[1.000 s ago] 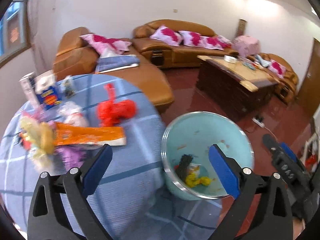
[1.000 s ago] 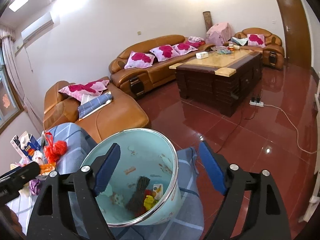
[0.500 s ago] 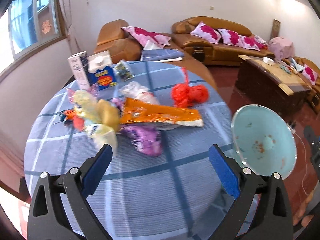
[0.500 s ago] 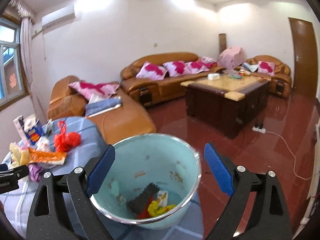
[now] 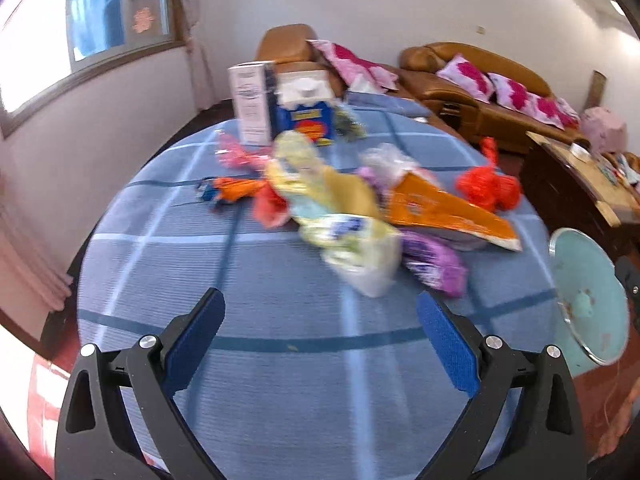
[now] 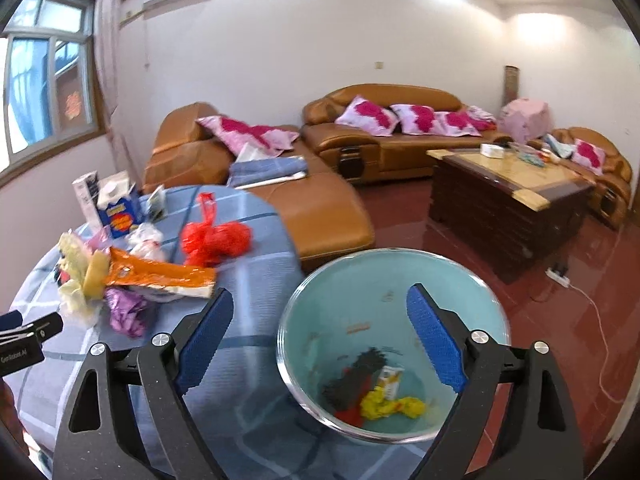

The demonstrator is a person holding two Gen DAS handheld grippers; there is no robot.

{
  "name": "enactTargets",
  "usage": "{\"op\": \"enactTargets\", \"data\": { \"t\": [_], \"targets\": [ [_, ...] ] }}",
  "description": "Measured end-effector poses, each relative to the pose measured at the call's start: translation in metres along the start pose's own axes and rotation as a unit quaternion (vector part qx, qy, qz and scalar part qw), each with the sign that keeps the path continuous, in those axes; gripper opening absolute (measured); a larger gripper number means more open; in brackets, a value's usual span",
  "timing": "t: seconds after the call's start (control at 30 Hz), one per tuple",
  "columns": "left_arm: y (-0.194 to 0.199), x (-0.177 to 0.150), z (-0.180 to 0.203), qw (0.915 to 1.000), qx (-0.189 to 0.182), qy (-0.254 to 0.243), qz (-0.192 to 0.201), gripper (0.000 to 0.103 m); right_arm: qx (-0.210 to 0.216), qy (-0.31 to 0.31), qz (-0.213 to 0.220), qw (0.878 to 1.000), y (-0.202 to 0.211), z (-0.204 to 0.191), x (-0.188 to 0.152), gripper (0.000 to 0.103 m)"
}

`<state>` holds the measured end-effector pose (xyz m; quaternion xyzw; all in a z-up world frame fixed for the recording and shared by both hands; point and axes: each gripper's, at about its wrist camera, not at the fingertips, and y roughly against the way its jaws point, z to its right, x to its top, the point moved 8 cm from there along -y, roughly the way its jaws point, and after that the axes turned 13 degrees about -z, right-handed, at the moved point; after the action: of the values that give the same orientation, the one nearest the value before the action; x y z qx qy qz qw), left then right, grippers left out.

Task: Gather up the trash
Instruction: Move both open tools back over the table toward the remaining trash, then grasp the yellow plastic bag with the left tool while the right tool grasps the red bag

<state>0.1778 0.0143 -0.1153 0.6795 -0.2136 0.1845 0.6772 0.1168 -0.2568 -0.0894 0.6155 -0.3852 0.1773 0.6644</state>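
Observation:
A heap of trash lies on the round blue checked table point(image 5: 280, 360): an orange wrapper point(image 5: 444, 210), a red net bag point(image 5: 488, 184), a yellow-white bag point(image 5: 344, 224) and a purple wrapper point(image 5: 432, 260). My left gripper point(image 5: 318, 300) hovers open over bare cloth just short of the heap, with nothing between its fingers. The pale blue bin point(image 6: 392, 280) stands at the table's right side and holds yellow, black and red scraps point(image 6: 392, 404). My right gripper point(image 6: 320, 294) hangs above the bin's near rim, its jaws wide but closing a little, with nothing between them.
A blue carton point(image 5: 304, 116) and a white box point(image 5: 250, 100) stand at the table's far edge. Brown sofas point(image 6: 384, 136) with pink cushions and a dark coffee table point(image 6: 504, 196) fill the room beyond. A white cable point(image 6: 592, 304) runs across the red floor.
The left gripper has swung left from over the bin to face the trash heap, closer to the table. The right gripper has rolled and shifted, bringing the table into view, still above the bin.

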Motion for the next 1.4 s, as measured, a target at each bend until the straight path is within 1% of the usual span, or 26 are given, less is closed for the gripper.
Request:
{"op": "enactTargets", "data": {
  "t": [0.07, 0.17, 0.27, 0.33, 0.43, 0.53, 0.6, 0.67, 0.73, 0.8, 0.87, 0.97, 1.03, 1.07, 1.13, 1.17, 1.2, 1.23, 1.27, 1.3, 1.33, 1.37, 1.4],
  "targets": [
    [-0.005, 0.004, -0.014, 0.9999, 0.003, 0.015, -0.003, 0.094, 0.014, 0.008, -0.009, 1.000, -0.008, -0.014, 0.003, 0.079],
    [-0.011, 0.008, -0.028, 0.9992, -0.001, 0.037, -0.013, 0.093, 0.030, 0.019, -0.027, 0.999, -0.021, -0.032, 0.005, 0.078],
    [-0.014, 0.017, -0.032, 0.9984, -0.020, 0.050, -0.019, 0.093, 0.040, 0.018, -0.043, 0.998, -0.034, -0.041, 0.006, 0.078],
    [-0.014, 0.027, -0.028, 0.9980, -0.029, 0.054, -0.018, 0.093, 0.044, 0.017, -0.049, 0.998, -0.041, -0.045, 0.009, 0.078],
    [-0.020, 0.041, -0.020, 0.9974, -0.033, 0.061, -0.021, 0.093, 0.049, 0.022, -0.056, 0.997, -0.051, -0.049, 0.016, 0.075],
    [-0.032, 0.049, -0.012, 0.9962, -0.030, 0.074, -0.034, 0.093, 0.063, 0.018, -0.068, 0.996, -0.060, -0.053, 0.021, 0.073],
    [-0.039, 0.051, -0.007, 0.9937, -0.050, 0.086, -0.053, 0.093, 0.069, 0.020, -0.077, 0.994, -0.065, -0.055, 0.023, 0.073],
    [-0.037, 0.052, -0.005, 0.9930, -0.058, 0.090, -0.051, 0.093, 0.068, 0.021, -0.076, 0.995, -0.067, -0.055, 0.026, 0.073],
    [-0.027, 0.056, -0.002, 0.9948, -0.054, 0.081, -0.031, 0.093, 0.068, 0.023, -0.072, 0.995, -0.068, -0.054, 0.031, 0.073],
    [-0.023, 0.059, -0.002, 0.9947, -0.057, 0.083, -0.022, 0.093, 0.072, 0.018, -0.072, 0.995, -0.071, -0.051, 0.038, 0.073],
    [-0.025, 0.061, -0.001, 0.9944, -0.055, 0.087, -0.024, 0.093, 0.075, 0.011, -0.073, 0.994, -0.076, -0.051, 0.046, 0.073],
    [-0.041, 0.059, 0.000, 0.9941, -0.045, 0.089, -0.044, 0.092, 0.076, 0.015, -0.071, 0.994, -0.086, -0.057, 0.058, 0.073],
    [-0.054, 0.053, 0.000, 0.9924, -0.049, 0.093, -0.065, 0.087, 0.086, 0.021, -0.077, 0.993, -0.096, -0.065, 0.065, 0.073],
    [-0.058, 0.051, -0.001, 0.9917, -0.052, 0.094, -0.071, 0.081, 0.091, 0.023, -0.080, 0.992, -0.100, -0.069, 0.067, 0.073],
    [-0.067, 0.045, -0.004, 0.9887, -0.067, 0.101, -0.088, 0.075, 0.104, 0.031, -0.088, 0.990, -0.110, -0.078, 0.073, 0.074],
    [-0.073, 0.042, -0.005, 0.9862, -0.076, 0.107, -0.101, 0.068, 0.108, 0.034, -0.091, 0.989, -0.115, -0.082, 0.076, 0.076],
    [-0.076, 0.040, -0.006, 0.9850, -0.079, 0.109, -0.107, 0.055, 0.112, 0.039, -0.096, 0.988, -0.121, -0.086, 0.078, 0.076],
    [-0.081, 0.037, -0.008, 0.9837, -0.081, 0.111, -0.115, 0.049, 0.110, 0.045, -0.109, 0.987, -0.131, -0.091, 0.079, 0.076],
    [-0.079, 0.037, -0.010, 0.9850, -0.079, 0.110, -0.108, 0.047, 0.107, 0.049, -0.119, 0.986, -0.136, -0.092, 0.079, 0.076],
    [-0.078, 0.038, -0.011, 0.9856, -0.081, 0.107, -0.104, 0.042, 0.110, 0.052, -0.132, 0.984, -0.142, -0.094, 0.077, 0.076],
    [-0.077, 0.038, -0.013, 0.9850, -0.088, 0.107, -0.103, 0.039, 0.116, 0.055, -0.149, 0.980, -0.149, -0.096, 0.073, 0.072],
    [-0.076, 0.037, -0.016, 0.9842, -0.093, 0.110, -0.102, 0.039, 0.119, 0.056, -0.167, 0.977, -0.155, -0.096, 0.068, 0.060],
    [-0.074, 0.037, -0.020, 0.9842, -0.096, 0.112, -0.099, 0.039, 0.121, 0.056, -0.176, 0.975, -0.158, -0.096, 0.065, 0.054]
  ]
}}
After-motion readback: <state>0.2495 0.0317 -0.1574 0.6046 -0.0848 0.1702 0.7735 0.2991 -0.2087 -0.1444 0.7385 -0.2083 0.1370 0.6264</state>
